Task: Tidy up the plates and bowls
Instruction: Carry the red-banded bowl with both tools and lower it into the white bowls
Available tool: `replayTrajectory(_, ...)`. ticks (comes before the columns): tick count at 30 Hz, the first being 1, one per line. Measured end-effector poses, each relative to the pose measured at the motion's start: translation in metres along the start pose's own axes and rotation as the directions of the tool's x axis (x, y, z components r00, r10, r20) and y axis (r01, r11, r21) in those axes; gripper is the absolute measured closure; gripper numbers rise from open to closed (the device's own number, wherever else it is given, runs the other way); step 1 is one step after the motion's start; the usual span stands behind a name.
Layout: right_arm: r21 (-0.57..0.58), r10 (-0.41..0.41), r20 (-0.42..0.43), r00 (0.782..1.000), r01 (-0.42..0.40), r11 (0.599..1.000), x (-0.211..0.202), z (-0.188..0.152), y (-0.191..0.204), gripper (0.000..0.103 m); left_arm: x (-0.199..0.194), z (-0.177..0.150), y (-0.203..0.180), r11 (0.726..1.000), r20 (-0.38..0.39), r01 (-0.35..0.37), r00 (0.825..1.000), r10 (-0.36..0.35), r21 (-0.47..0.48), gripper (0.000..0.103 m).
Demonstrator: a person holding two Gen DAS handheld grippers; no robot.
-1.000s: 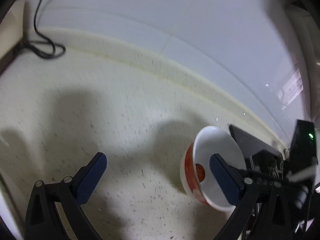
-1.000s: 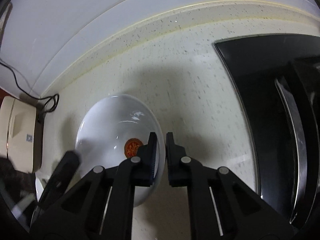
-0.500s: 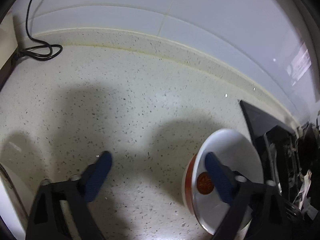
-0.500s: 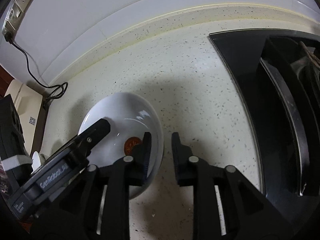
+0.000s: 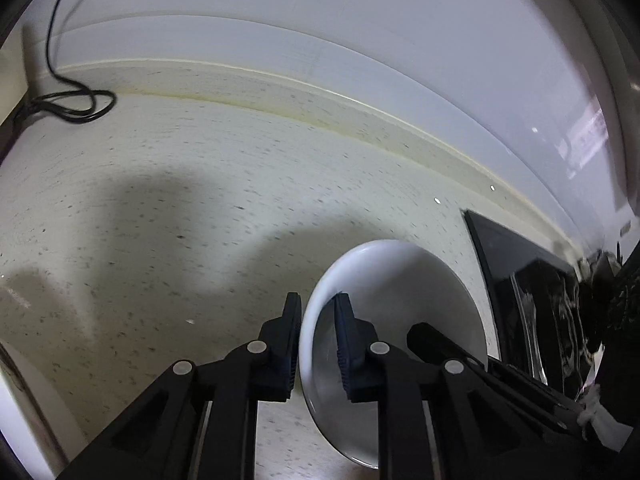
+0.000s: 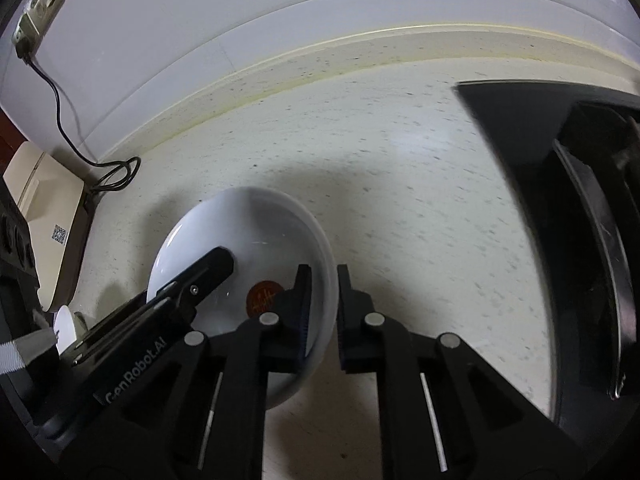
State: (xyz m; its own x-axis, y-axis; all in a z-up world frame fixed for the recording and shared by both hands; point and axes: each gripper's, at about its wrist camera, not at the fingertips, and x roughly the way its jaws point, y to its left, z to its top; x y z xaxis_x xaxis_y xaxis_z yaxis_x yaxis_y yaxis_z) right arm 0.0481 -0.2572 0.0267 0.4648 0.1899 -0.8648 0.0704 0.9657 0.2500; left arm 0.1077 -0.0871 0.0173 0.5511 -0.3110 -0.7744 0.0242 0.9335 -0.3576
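Note:
A white bowl [image 5: 400,292] with a red mark [image 6: 264,294] on its bottom rests on the speckled counter [image 5: 200,200]. My left gripper [image 5: 318,340] is closing its jaws, and its pads press on the bowl's left rim, one finger inside and one outside. My right gripper [image 6: 323,312] is also closing its jaws, with its pads pinching the bowl's right rim. Each gripper shows in the other's view: the right gripper [image 5: 440,344] and the left gripper [image 6: 192,280] both reach over the bowl [image 6: 240,232].
A black hob [image 6: 540,184] with dark cookware lies to the right of the bowl. At the left stand a cream appliance [image 6: 44,220] and a coiled black cable [image 5: 72,104], which runs up to a wall socket [image 6: 36,12]. The white wall [image 5: 360,60] rises behind the counter.
The left gripper went from wide open, straddling the bowl, to closed on its left rim. The right gripper loosened briefly, then closed again on the right rim. The bowl's red outside no longer shows.

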Motion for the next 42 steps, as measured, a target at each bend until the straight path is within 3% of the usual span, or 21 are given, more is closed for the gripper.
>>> replayTrajectory(5,-0.006,0.036,0.009,0.999,-0.036,0.999,0.008,0.006,0.006,0.091,-0.006,-0.002,0.015,0.999,0.014,0.012,1.000,-0.011,-0.050,0.085)
replayTrajectory(14,-0.002,0.106,0.029,0.994,-0.106,0.994,0.009,0.004,-0.003,0.091,-0.008,-0.007,0.003,1.000,0.062,-0.014,0.998,0.015,-0.021,0.085)
replayTrajectory(21,0.023,0.137,0.031,0.990,-0.138,0.990,0.005,0.000,-0.005,0.090,-0.016,-0.009,0.012,0.998,0.070,0.034,0.997,-0.029,-0.062,0.085)
replayTrajectory(28,0.036,0.188,0.074,0.979,-0.191,0.981,-0.013,0.000,-0.006,0.091,-0.038,-0.010,0.001,0.999,0.147,0.018,0.989,-0.012,-0.036,0.085)
replayTrajectory(35,0.018,0.211,0.102,0.972,-0.214,0.977,-0.025,0.000,0.001,0.091,-0.049,-0.011,0.002,0.999,0.174,0.008,0.985,0.000,-0.045,0.085)
replayTrajectory(42,-0.012,0.244,0.133,0.961,-0.245,0.970,-0.037,-0.002,0.012,0.091,-0.070,-0.014,0.006,0.999,0.244,-0.001,0.970,0.013,-0.048,0.085)
